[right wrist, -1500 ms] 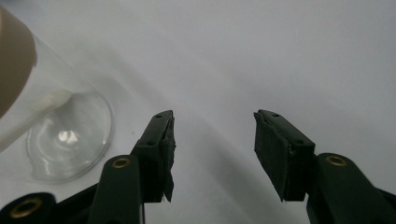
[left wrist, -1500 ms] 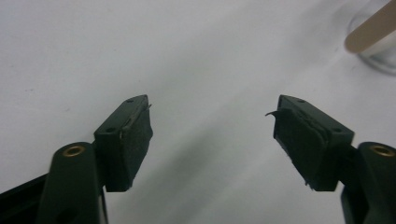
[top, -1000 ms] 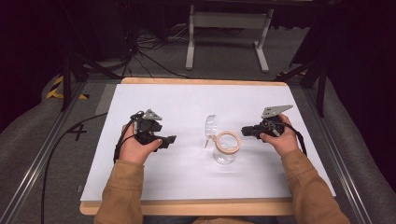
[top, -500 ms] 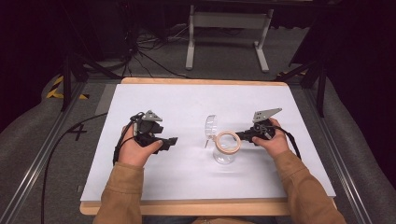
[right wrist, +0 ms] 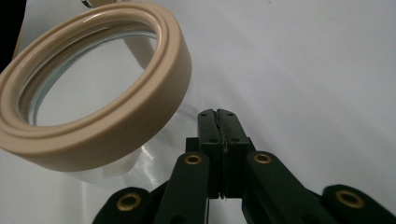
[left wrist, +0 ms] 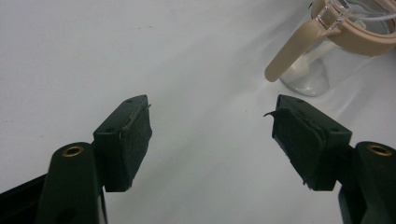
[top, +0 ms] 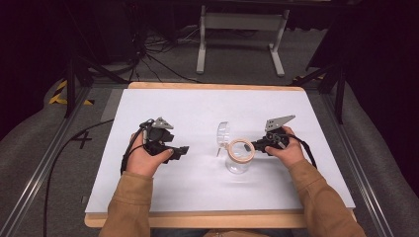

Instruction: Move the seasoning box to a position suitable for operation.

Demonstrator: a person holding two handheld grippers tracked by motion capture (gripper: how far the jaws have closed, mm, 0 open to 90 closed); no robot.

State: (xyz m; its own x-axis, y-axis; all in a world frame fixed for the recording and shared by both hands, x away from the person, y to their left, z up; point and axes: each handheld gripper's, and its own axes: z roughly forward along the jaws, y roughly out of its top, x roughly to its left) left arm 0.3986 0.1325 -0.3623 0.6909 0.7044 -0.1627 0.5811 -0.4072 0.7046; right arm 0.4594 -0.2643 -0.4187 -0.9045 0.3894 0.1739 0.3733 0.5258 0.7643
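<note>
A clear jar with a beige rim stands upright on the white table, and its clear hinged lid is flipped up behind it. My right gripper points left at the jar. In the right gripper view the right gripper is shut with nothing between its jaws, and its tips sit just beside the jar's beige rim; I cannot tell whether they touch. My left gripper rests to the left, apart from the jar. In the left gripper view the left gripper is open and empty, with the jar ahead to its right.
A beige tab hangs down from the jar's rim on the left gripper's side. The table's wooden edge runs along the front. Beyond the far edge stand a metal stand and cables on the dark floor.
My right gripper has shifted a little to the left, closer to the jar's rim. The left hand and the jar have stayed where they were.
</note>
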